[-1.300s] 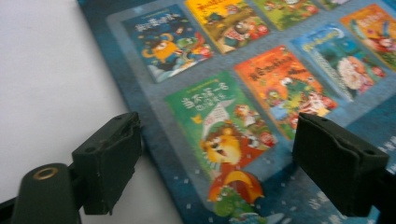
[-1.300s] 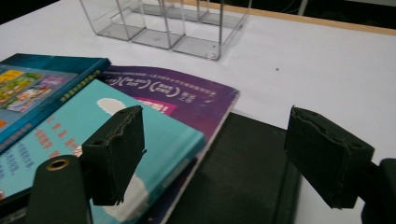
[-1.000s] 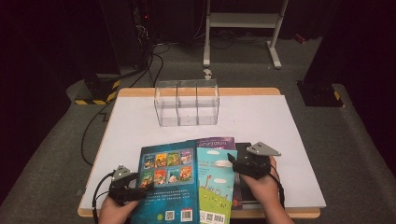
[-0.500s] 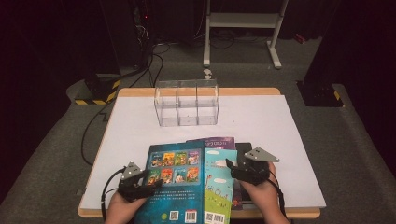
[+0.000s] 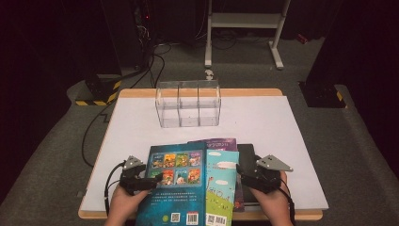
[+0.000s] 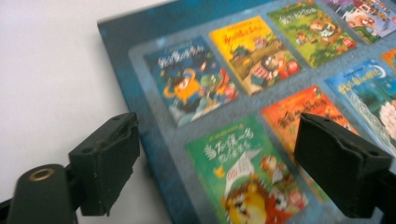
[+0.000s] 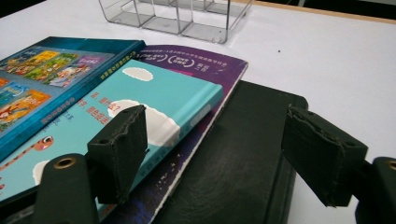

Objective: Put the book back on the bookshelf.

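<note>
A dark blue book (image 5: 176, 188) with several small cover pictures tops a fanned stack at the table's front edge. Under it lie a light blue book (image 5: 221, 183), a purple book (image 5: 219, 142) and a black book (image 5: 248, 155). My left gripper (image 5: 146, 181) is at the blue book's left edge. In the left gripper view the left gripper (image 6: 219, 140) straddles that edge of the blue book (image 6: 261, 93); its jaws have just been opening and press on nothing. My right gripper (image 7: 217, 126) hangs open over the black book (image 7: 243, 163), beside the light blue book (image 7: 159, 107).
A clear plastic organizer (image 5: 188, 103) with three compartments stands at the table's far middle. The white tabletop (image 5: 263, 122) spreads between it and the books. Cables (image 5: 94, 136) hang off the left side, and a metal stand (image 5: 244, 23) is on the floor beyond.
My left gripper has moved right, up to the blue book's left edge. My right gripper has drawn back toward the table's front edge. The books lie about as before.
</note>
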The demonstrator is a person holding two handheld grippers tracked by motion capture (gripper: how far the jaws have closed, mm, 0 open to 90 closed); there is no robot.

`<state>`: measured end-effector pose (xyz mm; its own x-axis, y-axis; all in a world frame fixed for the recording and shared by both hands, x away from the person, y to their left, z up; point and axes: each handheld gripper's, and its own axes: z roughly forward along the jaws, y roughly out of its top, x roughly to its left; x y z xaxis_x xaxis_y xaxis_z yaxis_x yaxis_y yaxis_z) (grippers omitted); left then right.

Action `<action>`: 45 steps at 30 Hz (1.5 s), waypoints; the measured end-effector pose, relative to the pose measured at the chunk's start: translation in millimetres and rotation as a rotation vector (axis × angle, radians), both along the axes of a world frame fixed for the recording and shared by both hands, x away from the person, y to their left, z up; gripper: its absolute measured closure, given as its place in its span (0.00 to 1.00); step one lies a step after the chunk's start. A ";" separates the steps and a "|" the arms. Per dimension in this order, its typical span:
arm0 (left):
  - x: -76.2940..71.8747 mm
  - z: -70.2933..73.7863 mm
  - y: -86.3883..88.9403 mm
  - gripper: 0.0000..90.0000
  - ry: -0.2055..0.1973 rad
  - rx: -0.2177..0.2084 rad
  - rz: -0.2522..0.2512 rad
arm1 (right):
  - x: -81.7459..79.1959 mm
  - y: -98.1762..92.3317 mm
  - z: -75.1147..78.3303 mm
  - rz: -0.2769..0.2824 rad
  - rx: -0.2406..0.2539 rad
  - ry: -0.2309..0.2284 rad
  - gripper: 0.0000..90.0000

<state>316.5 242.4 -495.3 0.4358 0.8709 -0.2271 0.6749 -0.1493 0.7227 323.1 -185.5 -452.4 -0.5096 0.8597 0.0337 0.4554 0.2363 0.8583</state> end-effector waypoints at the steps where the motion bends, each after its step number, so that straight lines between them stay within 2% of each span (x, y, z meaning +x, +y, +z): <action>1: -3.2 -2.3 4.7 0.17 0.022 -0.028 -0.013 | 0.9 2.0 0.3 0.008 0.000 0.000 0.24; 3: -6.5 -3.5 6.8 0.18 0.029 -0.046 -0.014 | 2.7 6.9 1.3 0.020 0.000 -0.003 0.24; 10: -15.8 -1.9 1.6 0.23 -0.019 -0.008 -0.014 | 7.7 21.4 1.6 0.059 -0.009 -0.001 0.24; 16: -9.8 1.7 -20.3 0.23 -0.040 -0.016 -0.091 | 3.4 18.8 -3.1 0.052 -0.013 0.014 0.23; 20: -2.1 6.0 -40.4 0.24 -0.056 -0.014 -0.148 | -5.3 9.5 -3.6 0.033 0.007 0.022 0.23; 22: 3.0 8.2 -54.6 0.25 -0.072 -0.021 -0.193 | -12.4 5.6 -4.6 0.023 0.014 0.030 0.23; 23: 3.0 8.2 -54.6 0.25 -0.072 -0.021 -0.193 | -12.4 5.6 -4.6 0.023 0.014 0.030 0.23; 24: 5.1 9.7 -65.1 0.25 -0.085 -0.023 -0.215 | -15.5 3.9 -5.5 0.022 0.023 0.036 0.23; 26: 6.0 10.8 -68.8 0.25 -0.093 -0.016 -0.216 | -17.9 1.0 -4.7 0.009 0.033 0.031 0.24; 27: 7.2 11.6 -72.6 0.25 -0.098 -0.016 -0.235 | -17.5 -0.6 -4.4 0.013 0.044 0.040 0.23; 30: 6.6 11.6 -71.1 0.25 -0.099 -0.020 -0.239 | -16.5 -0.2 -5.7 0.018 0.053 0.057 0.23; 33: 2.2 8.3 -61.2 0.25 -0.079 -0.054 -0.235 | -14.3 6.7 -7.9 0.053 0.060 0.076 0.23; 35: -1.9 6.7 -55.5 0.28 -0.074 -0.071 -0.259 | -12.3 13.4 -9.1 0.079 0.063 0.095 0.23; 36: -5.5 6.3 -55.7 0.31 -0.079 -0.068 -0.256 | -9.0 19.0 -10.2 0.099 0.073 0.120 0.24; 42: -6.6 5.1 -55.7 0.31 -0.080 -0.073 -0.249 | -3.5 23.9 -6.0 0.071 0.046 0.124 0.29; 45: -6.6 5.0 -55.8 0.31 -0.083 -0.072 -0.249 | -0.4 24.3 -5.8 0.057 0.048 0.131 0.28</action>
